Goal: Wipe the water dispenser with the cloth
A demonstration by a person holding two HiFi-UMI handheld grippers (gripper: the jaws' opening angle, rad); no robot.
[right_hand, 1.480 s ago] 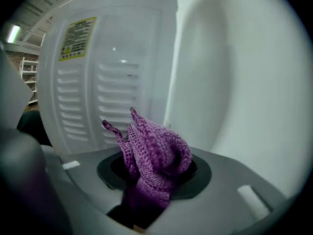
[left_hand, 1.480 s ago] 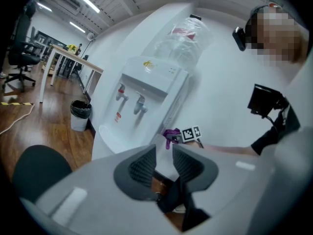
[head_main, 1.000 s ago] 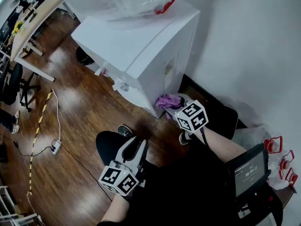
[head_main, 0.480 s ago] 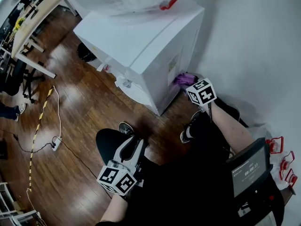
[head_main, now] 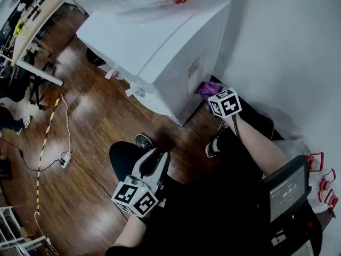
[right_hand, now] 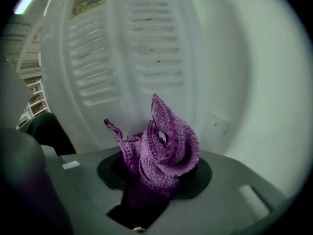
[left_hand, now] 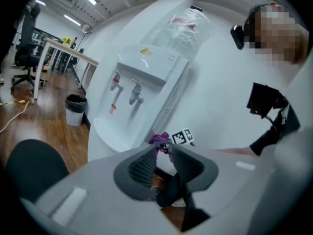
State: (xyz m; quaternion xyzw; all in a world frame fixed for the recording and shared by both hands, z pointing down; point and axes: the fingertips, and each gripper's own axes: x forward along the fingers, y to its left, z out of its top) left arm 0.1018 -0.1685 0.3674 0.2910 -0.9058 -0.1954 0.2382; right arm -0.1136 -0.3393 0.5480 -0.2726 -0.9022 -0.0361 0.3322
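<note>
Right tool [right_hand: 155, 173] clenched on purple cloth [right_hand: 164, 141], near water dispenser [head_main: 154, 41] vented side. Left tool [left_hand: 165, 153] empty, jaws slightly apart.

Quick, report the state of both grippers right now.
Left gripper: slightly open, nothing between its jaws.
Right gripper: closed on the purple cloth.

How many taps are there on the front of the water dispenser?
2, side by side on the water dispenser front, below its top panel: in the left gripper view, a left-hand tap and a right-hand tap. None looks hidden.
</note>
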